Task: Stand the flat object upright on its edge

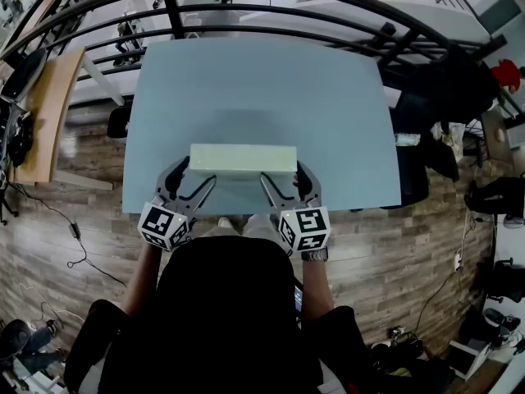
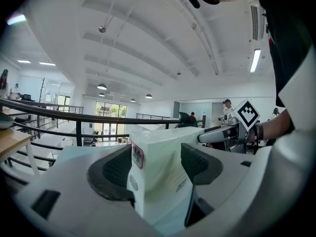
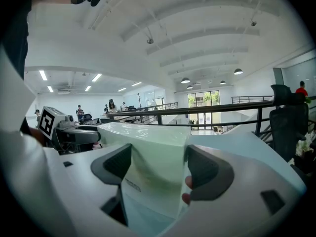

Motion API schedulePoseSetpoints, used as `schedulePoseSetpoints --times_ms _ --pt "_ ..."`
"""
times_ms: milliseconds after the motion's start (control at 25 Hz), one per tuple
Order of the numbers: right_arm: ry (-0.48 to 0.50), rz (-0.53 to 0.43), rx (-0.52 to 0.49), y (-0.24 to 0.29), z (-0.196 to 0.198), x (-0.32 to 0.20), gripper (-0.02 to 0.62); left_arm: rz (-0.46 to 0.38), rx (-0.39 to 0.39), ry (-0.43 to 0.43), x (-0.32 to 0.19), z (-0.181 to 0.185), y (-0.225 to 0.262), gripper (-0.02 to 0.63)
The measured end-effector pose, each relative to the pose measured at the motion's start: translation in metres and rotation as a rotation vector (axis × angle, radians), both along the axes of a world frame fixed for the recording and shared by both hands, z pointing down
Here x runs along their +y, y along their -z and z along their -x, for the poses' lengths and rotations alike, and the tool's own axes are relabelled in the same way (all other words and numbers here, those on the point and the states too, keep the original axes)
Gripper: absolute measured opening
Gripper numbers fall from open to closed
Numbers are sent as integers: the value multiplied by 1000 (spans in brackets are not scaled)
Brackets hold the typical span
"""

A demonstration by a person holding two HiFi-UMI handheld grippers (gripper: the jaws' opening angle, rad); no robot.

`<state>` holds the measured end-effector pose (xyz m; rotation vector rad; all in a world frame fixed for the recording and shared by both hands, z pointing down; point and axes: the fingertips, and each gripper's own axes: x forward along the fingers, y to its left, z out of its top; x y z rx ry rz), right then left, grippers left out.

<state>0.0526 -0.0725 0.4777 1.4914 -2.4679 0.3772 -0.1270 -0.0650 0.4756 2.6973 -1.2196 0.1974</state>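
Left claw (image 1: 197, 173) and right claw (image 1: 283, 173) tight on ends of pale-green glossy box (image 1: 243, 159)

The box (image 1: 243, 159) sits on your table (image 1: 262, 89), near its front edge, just before you. Your left gripper (image 1: 193, 179) clasps its left end and your right gripper (image 1: 285, 179) its right end. A railing (image 1: 246, 11) runs behind the table.

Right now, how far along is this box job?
Done: the left gripper and right gripper are each shut on one end of the box, near the table's front edge. In hand: they hold it between them. Left: settle it on its edge and let go. I cannot tell whether it is upright yet.
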Motion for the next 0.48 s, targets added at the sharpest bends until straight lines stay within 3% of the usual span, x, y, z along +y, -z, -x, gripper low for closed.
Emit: schedulePoseSetpoints --times_ms 200,480 --pt "-12 11 4 -3 -3 -1 333 -37 3 4 -1 0 6 311" --pt "-12 5 2 0 -5 0 333 -13 -8 -1 1 -4 1 311"
